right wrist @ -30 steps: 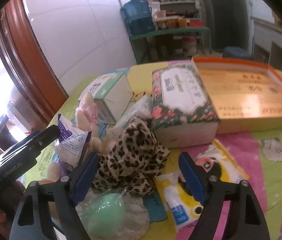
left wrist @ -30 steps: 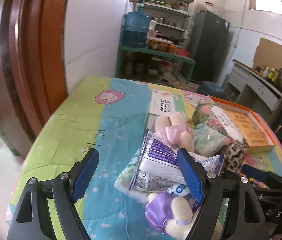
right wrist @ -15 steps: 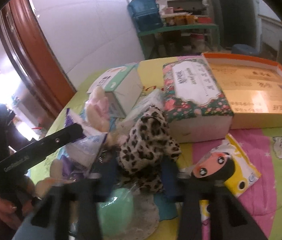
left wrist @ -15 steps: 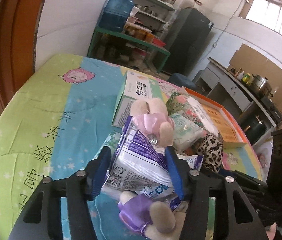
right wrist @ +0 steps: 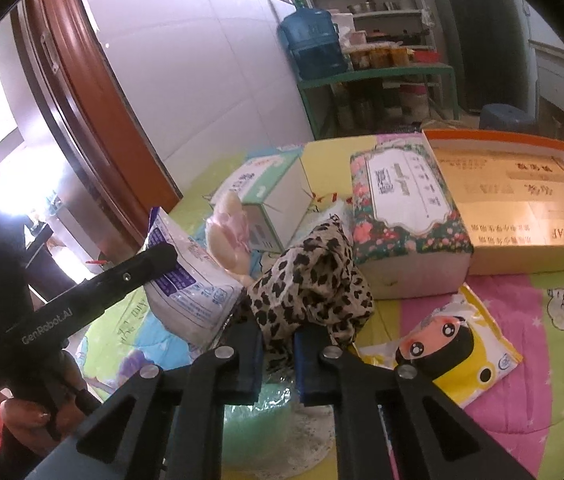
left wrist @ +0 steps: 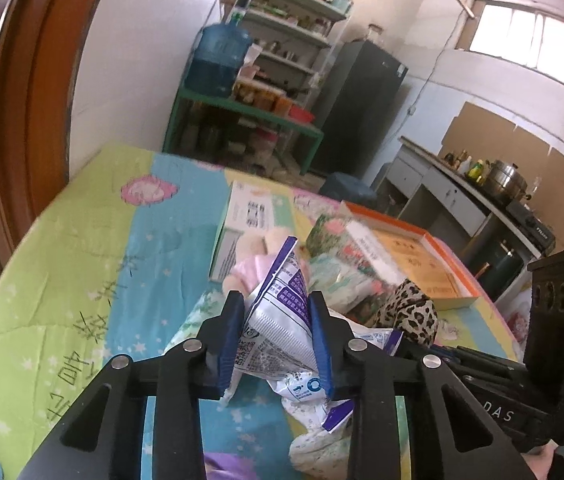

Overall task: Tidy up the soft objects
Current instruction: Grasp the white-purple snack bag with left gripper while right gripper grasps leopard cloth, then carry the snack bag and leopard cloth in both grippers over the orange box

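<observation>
Left gripper (left wrist: 276,334): fingers just closed in on a white-and-purple pouch (left wrist: 278,320), blue pads pressing its sides, top corner poking up between them. Print on the pouch too small to read. Below it, a second crumpled pouch (left wrist: 313,390), half hidden by the right-hand finger, only "O" legible.

Right gripper (right wrist: 278,354): fingers just clamped nearly together on a fold of leopard cloth (right wrist: 313,280), bunched and lifted above the pads. Under the fingers, a green round thing in clear wrap (right wrist: 258,412), mostly covered.

"GenRobot.AI" readable on the left gripper's black arm in the right view; a hand (right wrist: 26,416) beneath it, cut off at the frame edge.

Further out on the surface (left wrist: 82,264), under a cartoon-printed sheet: a pink plush (right wrist: 230,232), partly behind the pouch; a white-green carton (right wrist: 266,188), lettering blurred; a floral tissue pack (right wrist: 405,208) with unreadable label; an orange tray (right wrist: 521,196) marked "GOLDENLEAF", seen upside down and cut by the rim; a yellow face packet (right wrist: 453,348). Purple shape at the bottom of the left view, cropped, unidentifiable.
</observation>
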Action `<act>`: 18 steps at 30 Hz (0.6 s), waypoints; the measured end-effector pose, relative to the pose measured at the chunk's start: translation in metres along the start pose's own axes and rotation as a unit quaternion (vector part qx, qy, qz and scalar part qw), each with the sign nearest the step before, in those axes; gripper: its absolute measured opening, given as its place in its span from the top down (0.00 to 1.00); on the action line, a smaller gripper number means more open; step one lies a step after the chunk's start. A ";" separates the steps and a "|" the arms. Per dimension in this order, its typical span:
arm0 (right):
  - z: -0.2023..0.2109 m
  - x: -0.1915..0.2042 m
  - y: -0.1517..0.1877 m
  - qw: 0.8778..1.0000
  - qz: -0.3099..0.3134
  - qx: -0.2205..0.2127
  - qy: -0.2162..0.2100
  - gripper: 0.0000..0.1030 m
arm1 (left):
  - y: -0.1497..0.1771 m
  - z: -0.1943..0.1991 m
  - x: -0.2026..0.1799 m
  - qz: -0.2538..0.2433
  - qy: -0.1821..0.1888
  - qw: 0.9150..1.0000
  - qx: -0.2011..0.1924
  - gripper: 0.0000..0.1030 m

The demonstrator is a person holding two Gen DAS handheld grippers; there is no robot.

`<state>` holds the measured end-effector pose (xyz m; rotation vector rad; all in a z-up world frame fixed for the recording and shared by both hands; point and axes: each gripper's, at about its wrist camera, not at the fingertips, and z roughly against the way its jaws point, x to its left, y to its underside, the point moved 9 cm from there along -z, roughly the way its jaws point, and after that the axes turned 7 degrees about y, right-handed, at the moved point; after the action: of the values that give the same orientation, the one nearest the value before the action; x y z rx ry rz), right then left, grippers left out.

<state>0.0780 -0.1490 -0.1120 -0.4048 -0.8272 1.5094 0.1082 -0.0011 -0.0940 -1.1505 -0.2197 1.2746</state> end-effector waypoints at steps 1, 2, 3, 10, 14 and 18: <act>0.003 0.001 -0.001 1.000 0.002 -0.005 0.000 0.88 | -0.002 0.003 -0.001 -0.004 -0.002 1.000 -0.004 0.69; 0.007 0.002 -0.003 1.000 0.004 -0.009 0.000 0.88 | -0.004 0.006 -0.004 -0.010 -0.002 1.000 -0.008 0.70; 0.010 0.002 -0.005 1.000 0.007 -0.014 0.001 0.89 | -0.007 0.007 -0.006 -0.013 -0.003 1.000 -0.010 0.70; 0.030 0.004 -0.026 0.999 0.025 -0.046 0.006 0.89 | -0.024 0.021 -0.013 -0.019 -0.004 0.999 -0.028 0.70; 0.040 0.007 -0.041 0.997 0.033 -0.064 0.003 0.89 | -0.041 0.032 -0.017 -0.024 -0.011 0.999 -0.047 0.70; 0.046 0.009 -0.058 0.996 0.037 -0.084 0.002 0.89 | -0.062 0.040 -0.020 -0.028 -0.019 0.997 -0.063 0.70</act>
<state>0.0858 -0.1563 -0.0380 -0.5684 -0.9483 1.5124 0.1125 0.0127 -0.0191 -1.2205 -0.3629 1.2470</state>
